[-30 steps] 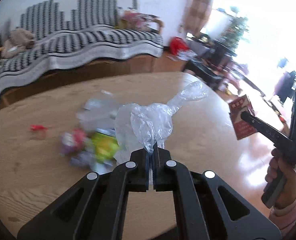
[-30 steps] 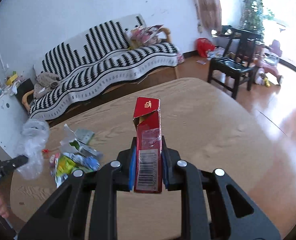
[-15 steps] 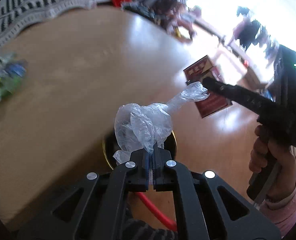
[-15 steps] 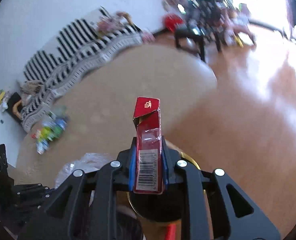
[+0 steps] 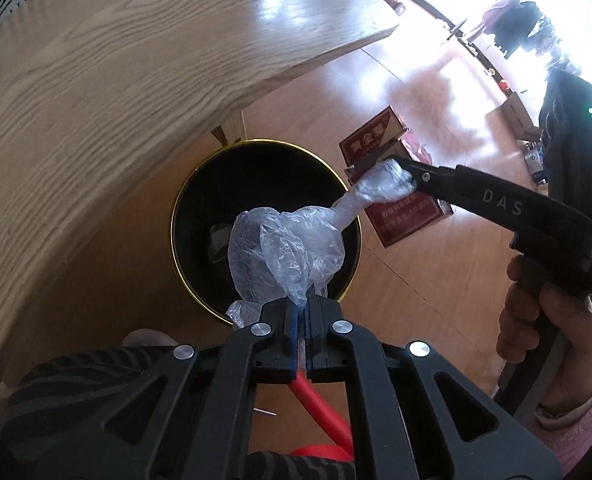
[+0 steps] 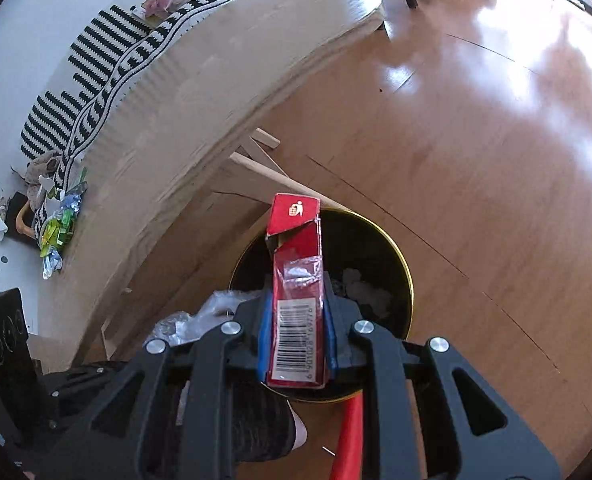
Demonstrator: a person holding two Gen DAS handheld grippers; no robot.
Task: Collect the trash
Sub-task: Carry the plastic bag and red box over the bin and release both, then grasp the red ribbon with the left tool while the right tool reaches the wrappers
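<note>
The left gripper (image 5: 301,312) has its jaws pinched tight on a crumpled clear plastic bag (image 5: 284,252), which bulges up from the fingertips and hangs over the mouth of a round black trash bin with a gold rim (image 5: 184,200) standing on the glossy wooden floor (image 6: 476,160) beside the light wooden round table (image 5: 96,80). The bag's twisted tail reaches toward the right gripper (image 6: 296,320), whose jaws are closed narrowly on a flattened red cardboard cigarette box (image 6: 296,280); a barcode faces the right wrist camera and the torn top flap points up. In the right wrist view the box sits over the bin's near rim. A hand (image 5: 548,320) in a pink sleeve grips the right gripper's handle. More colourful wrappers (image 6: 58,228) lie at the table's far edge, near a black-and-white striped sofa cover (image 6: 108,60).
</note>
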